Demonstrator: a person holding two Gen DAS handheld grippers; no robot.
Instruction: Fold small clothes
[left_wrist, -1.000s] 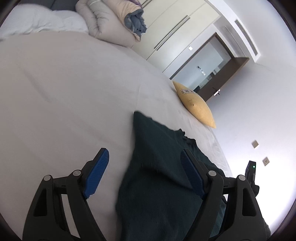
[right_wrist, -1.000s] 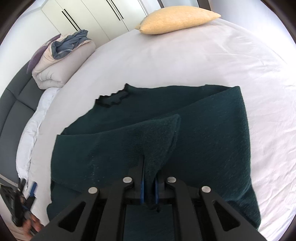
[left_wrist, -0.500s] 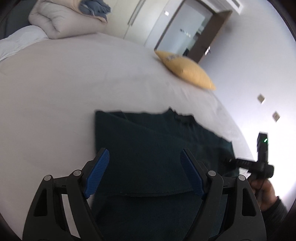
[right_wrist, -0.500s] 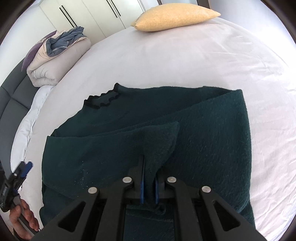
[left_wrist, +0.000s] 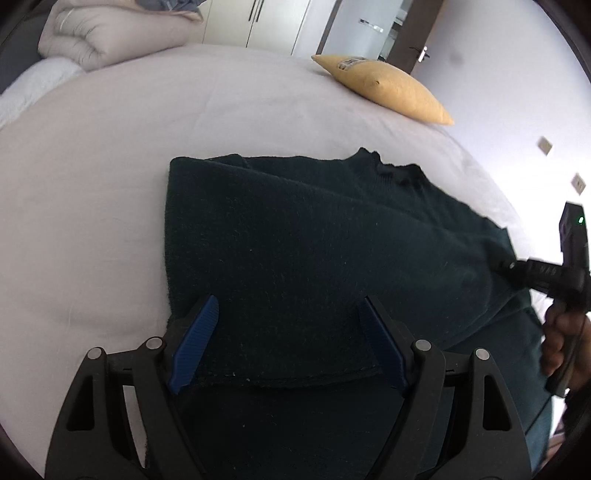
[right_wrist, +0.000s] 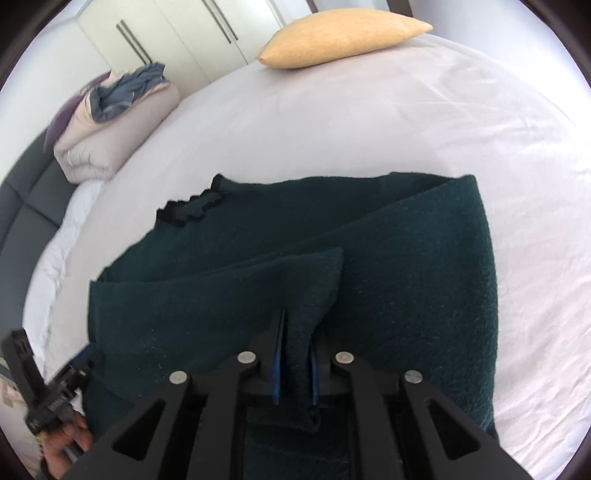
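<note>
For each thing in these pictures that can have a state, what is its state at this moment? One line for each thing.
Left gripper: open, above the sweater, holding nothing.
Right gripper: shut on a pinched fold of the sweater.
Dark green sweater: lying on the bed, partly folded, one fold lifted.
Yellow pillow: lying flat on the bed.
Folded duvet: folded, with blue cloth on top.
Wardrobe doors: closed.

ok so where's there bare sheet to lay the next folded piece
Bare sheet lies between the dark green sweater and the yellow pillow, and left of the sweater toward the folded duvet. The near edge is crowded: both tools, left tool and right tool, are there.
</note>
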